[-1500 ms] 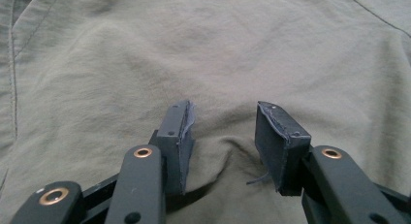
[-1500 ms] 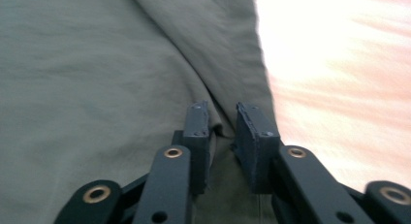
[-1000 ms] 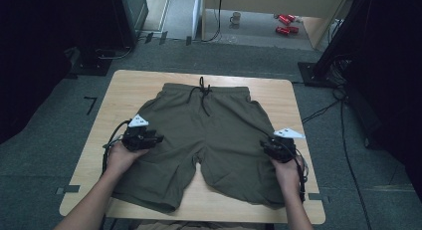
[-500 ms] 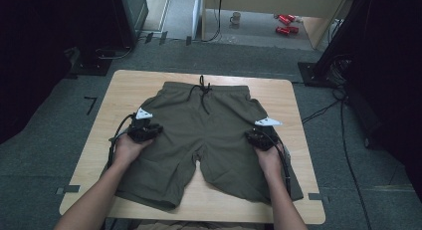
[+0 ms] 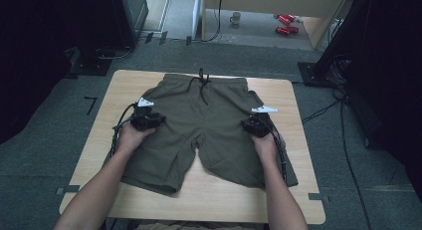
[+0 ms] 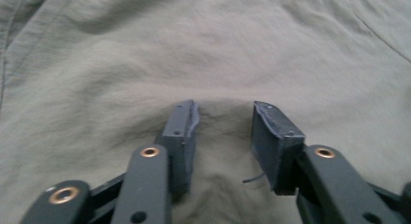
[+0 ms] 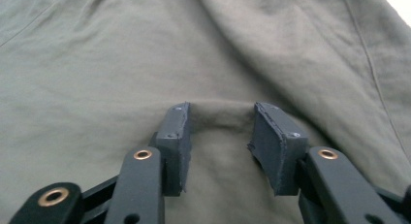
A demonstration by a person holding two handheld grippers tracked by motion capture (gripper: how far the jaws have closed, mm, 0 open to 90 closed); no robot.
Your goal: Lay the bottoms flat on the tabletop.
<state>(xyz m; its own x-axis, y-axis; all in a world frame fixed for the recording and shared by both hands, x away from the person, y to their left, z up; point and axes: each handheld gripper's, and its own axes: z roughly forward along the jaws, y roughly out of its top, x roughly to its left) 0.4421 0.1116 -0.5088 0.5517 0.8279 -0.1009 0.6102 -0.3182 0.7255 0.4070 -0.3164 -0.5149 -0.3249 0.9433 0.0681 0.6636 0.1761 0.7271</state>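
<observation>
Both claws have slid inward on olive-green fabric shorts (image 5: 199,130) spread on pale wooden desk (image 5: 293,140). High view: left claw (image 5: 158,119) & right claw (image 5: 246,124) mid-leg. Claw views: jaws spread, fabric bunching betw. tips.

The shorts (image 5: 199,125) are plain olive green with a dark drawstring (image 5: 202,83). The worktop (image 5: 293,120) is pale wood. Both tongs are black, left (image 6: 224,132) and right (image 7: 220,132).

Wooden table (image 5: 298,190) on grey carpet (image 5: 45,155); red cans (image 5: 284,20) beyond.
</observation>
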